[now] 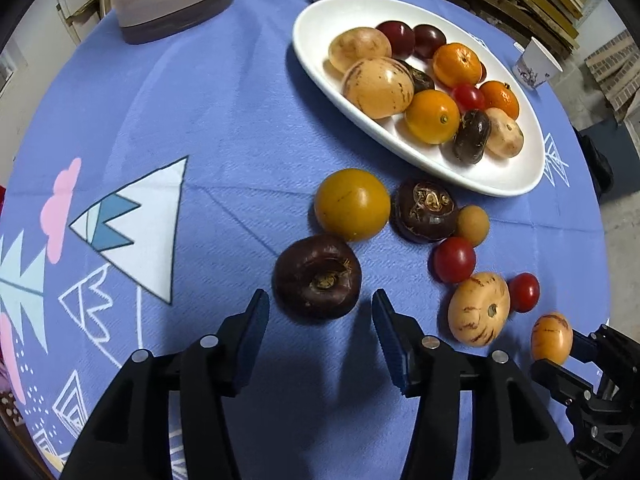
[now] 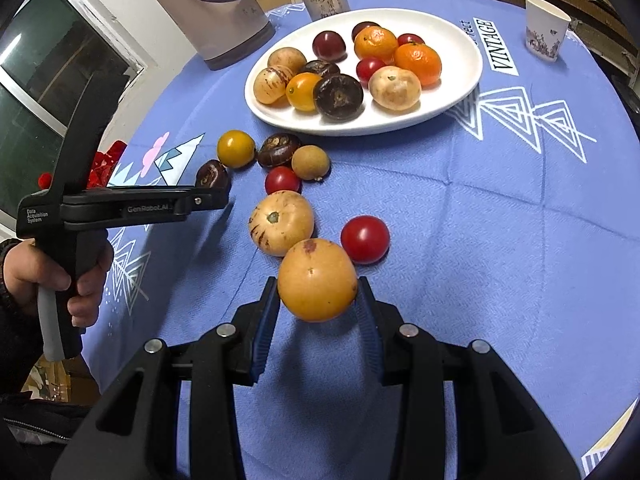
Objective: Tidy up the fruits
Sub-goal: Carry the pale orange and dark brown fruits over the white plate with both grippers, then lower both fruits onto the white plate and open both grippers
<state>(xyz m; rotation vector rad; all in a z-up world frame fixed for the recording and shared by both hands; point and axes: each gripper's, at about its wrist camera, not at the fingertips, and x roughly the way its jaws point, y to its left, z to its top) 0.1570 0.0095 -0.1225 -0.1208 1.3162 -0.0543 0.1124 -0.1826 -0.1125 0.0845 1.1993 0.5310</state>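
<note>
**Crowded Fruit Left Little Room for Error**

The right gripper [image 2: 318,300] pinched a pale orange, speckled fruit [image 2: 317,280] between its blue pads, lifted clear of the blue tablecloth [image 2: 500,240], its shadow falling on the cloth below. The pads met the fruit only at its widest curve. That, in my judgement, was the chief risk: a round, smooth skin held at two small patches could roll or squirt out if the hand swung quickly toward the white oval plate [image 2: 460,92], and a drop could send it off the table's near edge.

The left gripper [image 1: 320,312] stood spread, nothing between its jaws, tips poised just short of a dark brown water chestnut [image 1: 317,276] lying on the cloth. Closing from there might have nudged the chestnut forward into the yellow-orange fruit [image 1: 352,204] just beyond it, which nearly touched it. A second water chestnut [image 1: 425,211], a small tan longan-like fruit [image 1: 473,220] and a red cherry tomato [image 1: 454,260] sat tightly clustered beside these, so one knock could scatter several.

The plate was already well filled with mandarins, tomatoes and chestnuts. Anything set on top of that pile could tumble over the shallow rim. A paper cup [image 2: 546,28] stood well apart from the path.

A larger speckled fruit [image 2: 281,224] and another cherry tomato [image 2: 365,239] lay just beyond the held one; lowering carelessly would strike them.
</note>
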